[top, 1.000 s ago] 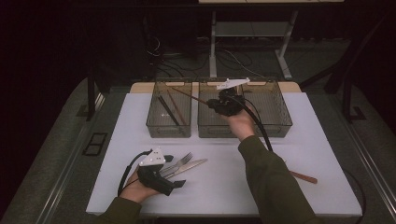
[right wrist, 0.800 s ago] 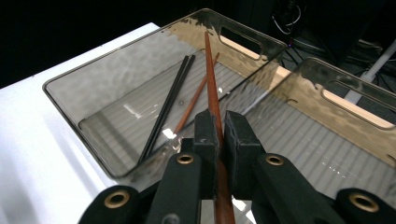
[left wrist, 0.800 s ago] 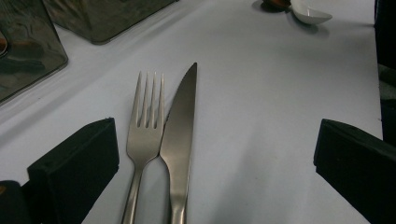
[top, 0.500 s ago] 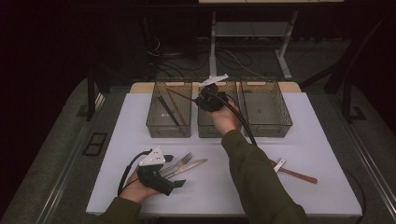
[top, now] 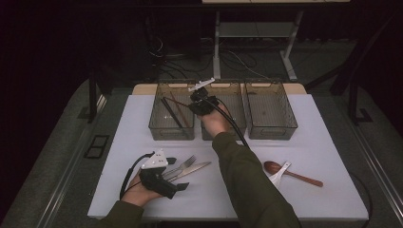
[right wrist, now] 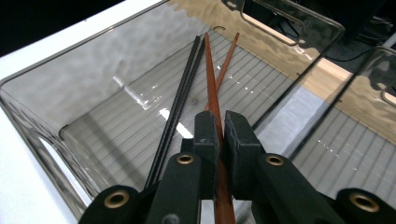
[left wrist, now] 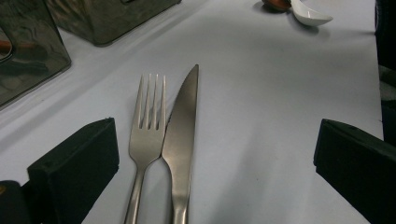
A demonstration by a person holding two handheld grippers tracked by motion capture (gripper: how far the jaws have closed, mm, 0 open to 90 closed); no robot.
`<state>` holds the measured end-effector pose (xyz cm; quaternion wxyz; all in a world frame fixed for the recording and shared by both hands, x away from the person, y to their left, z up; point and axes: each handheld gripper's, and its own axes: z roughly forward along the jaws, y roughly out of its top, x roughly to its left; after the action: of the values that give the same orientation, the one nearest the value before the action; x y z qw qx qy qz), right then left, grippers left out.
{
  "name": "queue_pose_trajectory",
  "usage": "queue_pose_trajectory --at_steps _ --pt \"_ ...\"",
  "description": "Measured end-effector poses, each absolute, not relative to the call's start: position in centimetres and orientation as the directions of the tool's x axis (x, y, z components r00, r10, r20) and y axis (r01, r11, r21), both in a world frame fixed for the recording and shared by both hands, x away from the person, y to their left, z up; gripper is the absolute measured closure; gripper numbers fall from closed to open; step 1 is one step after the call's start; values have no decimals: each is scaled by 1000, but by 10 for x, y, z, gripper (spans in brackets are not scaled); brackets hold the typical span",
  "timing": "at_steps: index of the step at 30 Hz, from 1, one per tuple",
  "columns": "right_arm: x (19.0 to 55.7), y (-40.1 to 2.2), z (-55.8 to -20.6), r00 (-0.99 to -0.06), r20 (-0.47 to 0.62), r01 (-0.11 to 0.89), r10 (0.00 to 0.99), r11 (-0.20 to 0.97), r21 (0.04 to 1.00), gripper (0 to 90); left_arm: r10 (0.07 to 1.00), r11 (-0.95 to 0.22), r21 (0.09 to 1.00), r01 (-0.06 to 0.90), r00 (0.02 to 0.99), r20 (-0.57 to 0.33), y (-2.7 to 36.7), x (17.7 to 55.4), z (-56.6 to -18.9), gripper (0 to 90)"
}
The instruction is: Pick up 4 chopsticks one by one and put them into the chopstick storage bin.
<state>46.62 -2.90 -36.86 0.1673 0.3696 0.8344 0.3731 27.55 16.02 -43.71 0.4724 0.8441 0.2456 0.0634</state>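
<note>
My right gripper (right wrist: 220,123) is shut on a brown chopstick (right wrist: 211,74), which points down into the left clear bin (top: 172,129). In that bin lie a pair of black chopsticks (right wrist: 180,100) and a second brown chopstick (right wrist: 228,58). In the high view the right gripper (top: 198,101) hangs over that bin's right side. My left gripper (left wrist: 217,140) rests open on the white table, its jaws wide on either side of a steel fork (left wrist: 148,121) and knife (left wrist: 183,126) that lie side by side. The left gripper (top: 172,176) sits at the table's front left.
Two more clear bins stand to the right, the middle one (top: 234,132) and the right one (top: 272,132). A brown wooden spoon (top: 294,174) and a white spoon (top: 279,174) lie crossed at the front right. The table edge runs close behind the bins.
My right gripper has carried the brown chopstick leftward from over the middle bin to over the left bin. The left gripper has stayed in place, open.
</note>
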Motion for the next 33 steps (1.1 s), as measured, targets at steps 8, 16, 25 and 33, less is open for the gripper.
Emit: queue_pose_trajectory --at_steps 8,16,25,33 --pt "467 -18 -375 -699 15 493 715 467 734 730 469 -439 829 346 876 -117 161 276 -437 0" --pt "462 -27 -365 -703 66 499 709 424 756 554 473 -434 828 354 872 -124 161 276 -437 0" --pt "450 -49 -351 -723 90 475 685 398 785 442 474 -435 830 349 873 -118 161 276 -437 0" --pt "436 -82 -349 -726 111 474 679 378 795 400 480 -431 828 358 868 -126 160 275 -437 0"
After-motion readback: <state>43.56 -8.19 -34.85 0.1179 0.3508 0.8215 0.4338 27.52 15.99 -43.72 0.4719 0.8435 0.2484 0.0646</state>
